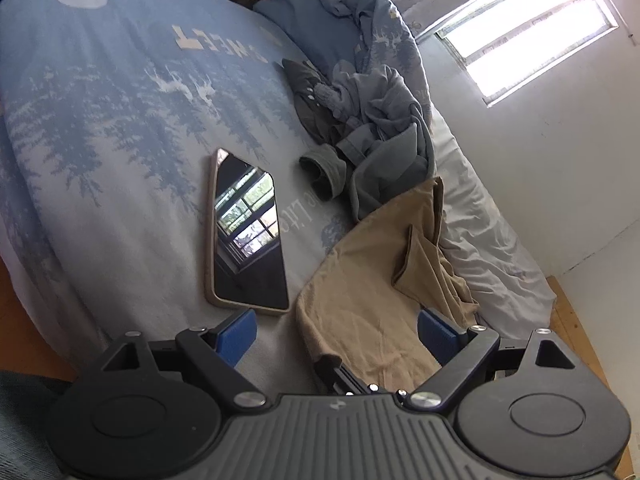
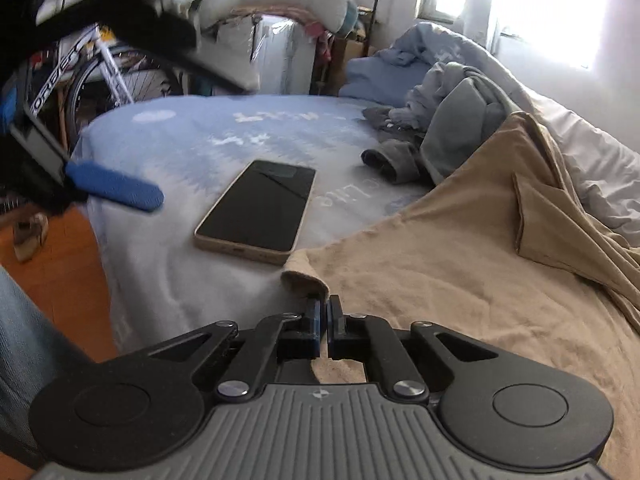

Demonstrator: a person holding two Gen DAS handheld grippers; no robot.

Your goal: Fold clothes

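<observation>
Nearest the right wrist camera, the right claw [image 2: 324,312] is clenched, its blue-padded fingers pinching the near edge of the tan, soft knit garment [image 2: 460,280] just below a curled-over corner of the cloth. That garment lies spread over the near right part of the bed, rumpled toward its far side, where a folded flap stands up.

From the left wrist camera, the left claw [image 1: 336,332] is released, its blue pads [image 1: 236,338] spread wide just above the bed; the garment's near edge lies between them, closer to the right pad, and neither pad presses on it. In the right view the same claw shows at the left, one blue finger hanging over the bed's edge.

Just beside the garment, a black-screened smartphone in a beige case [image 2: 260,212] lies flat on the pale blue bedsheet printed with trees and deer [image 1: 120,120]. Beyond it sits a crumpled heap of grey-blue clothes [image 1: 360,128], with a bunched blue duvet [image 1: 340,12] behind.
</observation>
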